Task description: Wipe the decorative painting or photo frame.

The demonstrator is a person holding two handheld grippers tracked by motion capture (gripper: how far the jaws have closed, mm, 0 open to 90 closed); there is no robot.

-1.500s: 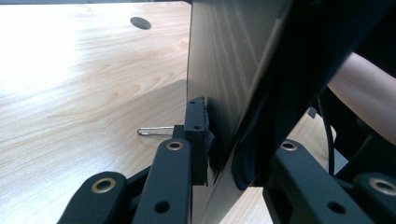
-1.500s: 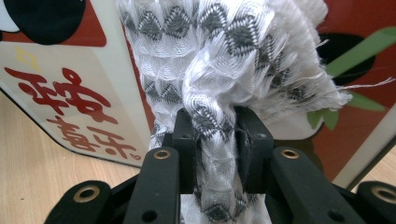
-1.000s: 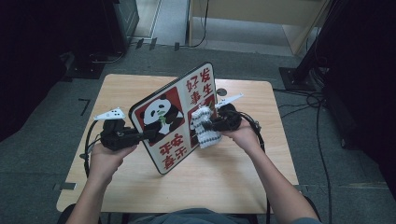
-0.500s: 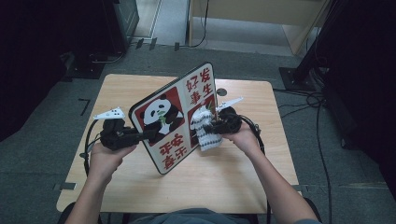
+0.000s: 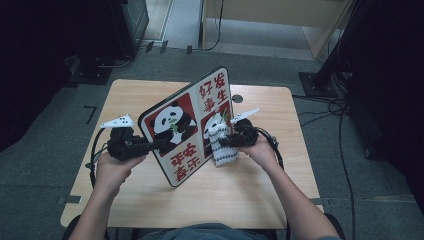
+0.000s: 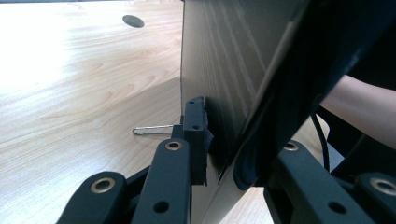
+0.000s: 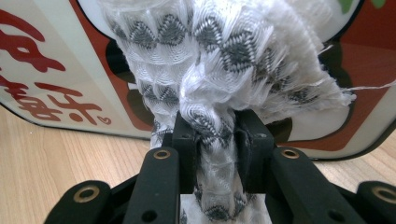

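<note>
The panda board [image 5: 187, 127] stands on edge in the middle of the wooden table [image 5: 260, 195], its printed face with red characters turned toward the near right, its lower edge resting on the tabletop. The left gripper [image 5: 161, 145] comes in from the left and has its jaws clamped nearly together on the board's near-left edge; in the left gripper view one pad [image 6: 196, 135] presses the plain wooden back while the other jaw lies against the printed side. A white-and-grey patterned cloth [image 5: 222, 145] is bunched against the board's face, toward its right half. The right gripper [image 5: 225, 142] pinches that cloth tight, its jaws narrowed onto a fold, with the fabric billowing above the pads [image 7: 184, 140].
</note>
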